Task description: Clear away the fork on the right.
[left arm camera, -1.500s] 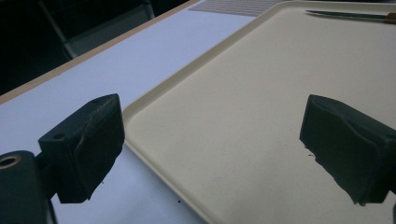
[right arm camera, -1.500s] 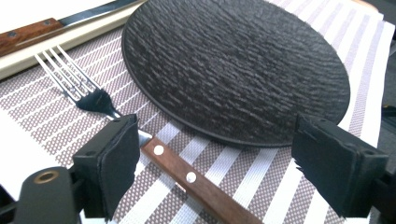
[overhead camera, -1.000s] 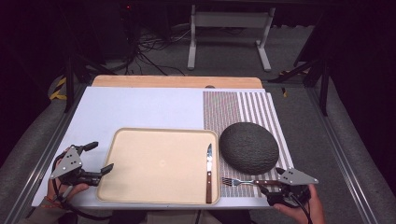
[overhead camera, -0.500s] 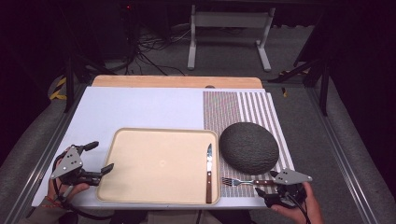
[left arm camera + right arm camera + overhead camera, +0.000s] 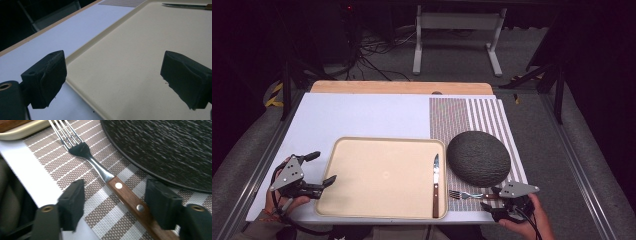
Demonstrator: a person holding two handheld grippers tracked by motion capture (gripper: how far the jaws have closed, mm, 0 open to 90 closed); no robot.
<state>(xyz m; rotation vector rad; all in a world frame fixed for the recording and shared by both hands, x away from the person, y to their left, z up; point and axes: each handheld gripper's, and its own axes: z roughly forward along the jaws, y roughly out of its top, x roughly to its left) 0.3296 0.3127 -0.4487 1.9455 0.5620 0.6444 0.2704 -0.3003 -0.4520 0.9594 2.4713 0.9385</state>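
Observation:
A fork (image 5: pixel 466 195) with a wooden handle lies on the striped placemat (image 5: pixel 462 115), its tines pointing toward the tray. My right gripper (image 5: pixel 493 201) sits low over the handle. In the right gripper view the handle (image 5: pixel 127 195) runs between the black jaws of my right gripper (image 5: pixel 116 195). The jaws have just been closing, and the left pad still stands clear of the wood. My left gripper (image 5: pixel 323 168) rests open at the left edge of the beige tray (image 5: pixel 382 175). In the left gripper view nothing lies between the wide jaws of my left gripper (image 5: pixel 113 80).
A wooden-handled knife (image 5: pixel 435 182) lies along the tray's right side; its blade (image 5: pixel 185 5) appears far off. A dark round textured plate (image 5: pixel 478 158) sits on the placemat just behind the fork, close to the right jaw (image 5: pixel 162 145). The table's front edge is near both hands.
My right gripper has slid a little left along the fork's handle, and its jaws stand narrower. The left gripper, tray, knife and plate have not moved.

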